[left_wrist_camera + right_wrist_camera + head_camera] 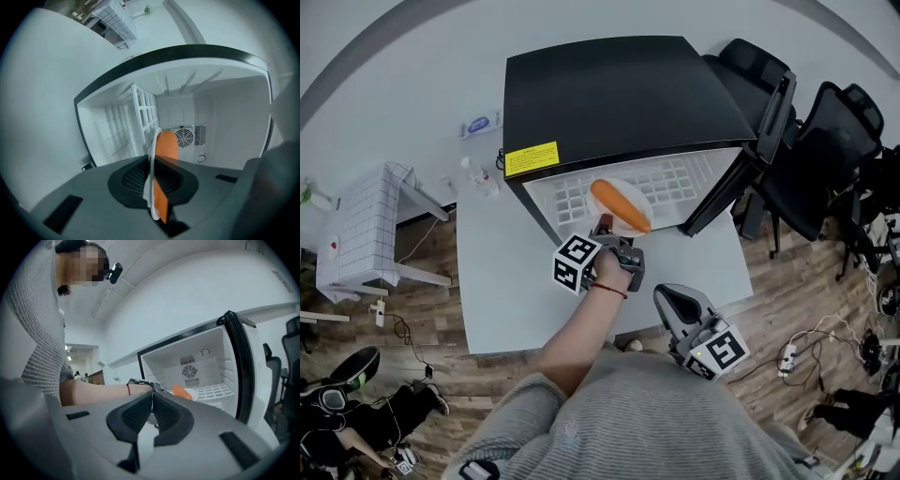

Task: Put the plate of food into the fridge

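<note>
A white plate (pixel 630 195) carrying an orange carrot (pixel 619 205) is held level at the mouth of the open black fridge (pixel 619 98), over its white wire shelf (pixel 675 180). My left gripper (pixel 612 232) is shut on the plate's near rim. In the left gripper view the plate (pixel 152 173) shows edge-on between the pads with the carrot (pixel 165 154) beside it, and the fridge's back wall with its fan lies beyond. My right gripper (pixel 673 302) hangs low near the person's body, jaws shut with nothing between them. In the right gripper view the carrot (pixel 182 391) sits in front of the shelf.
The fridge door (pixel 748 150) stands swung open to the right. The fridge rests on a grey table (pixel 506 281). Black office chairs (pixel 825 150) crowd the right side. A white grid table (pixel 366 230) stands at the left, and cables lie on the wooden floor (pixel 825 347).
</note>
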A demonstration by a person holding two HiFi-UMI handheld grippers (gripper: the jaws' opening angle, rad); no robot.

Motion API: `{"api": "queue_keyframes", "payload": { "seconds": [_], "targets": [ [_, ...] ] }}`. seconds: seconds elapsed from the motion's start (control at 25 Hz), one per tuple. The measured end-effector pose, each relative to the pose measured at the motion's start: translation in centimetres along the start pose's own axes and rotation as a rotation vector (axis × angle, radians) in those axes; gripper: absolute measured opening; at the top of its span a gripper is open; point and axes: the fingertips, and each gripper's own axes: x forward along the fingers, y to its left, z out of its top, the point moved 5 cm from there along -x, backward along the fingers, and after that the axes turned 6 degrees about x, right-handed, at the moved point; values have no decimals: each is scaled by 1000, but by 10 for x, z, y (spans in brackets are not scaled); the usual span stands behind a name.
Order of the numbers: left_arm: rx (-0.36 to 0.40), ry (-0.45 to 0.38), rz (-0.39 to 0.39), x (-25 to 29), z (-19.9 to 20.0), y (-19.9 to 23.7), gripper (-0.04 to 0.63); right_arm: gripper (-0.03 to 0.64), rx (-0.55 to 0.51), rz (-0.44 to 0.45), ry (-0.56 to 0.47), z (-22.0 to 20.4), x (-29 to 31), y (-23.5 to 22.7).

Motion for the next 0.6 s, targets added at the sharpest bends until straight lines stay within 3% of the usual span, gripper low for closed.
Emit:
{"api": "queue_keyframes", "payload": {
  "seconds": [0.36,0.48,0.6],
  "targets": [
    [-93,-128,-19,14,-3,-8,31,15,4,-6,16,-2,0,-3],
    [-60,-184,-19,19,2,-13,31,15,7,-7,23,-3,0,-3],
    [-15,-180,-14,25,3,-19,38,15,7,-5,24,-3,0,-4]
  ]
}}
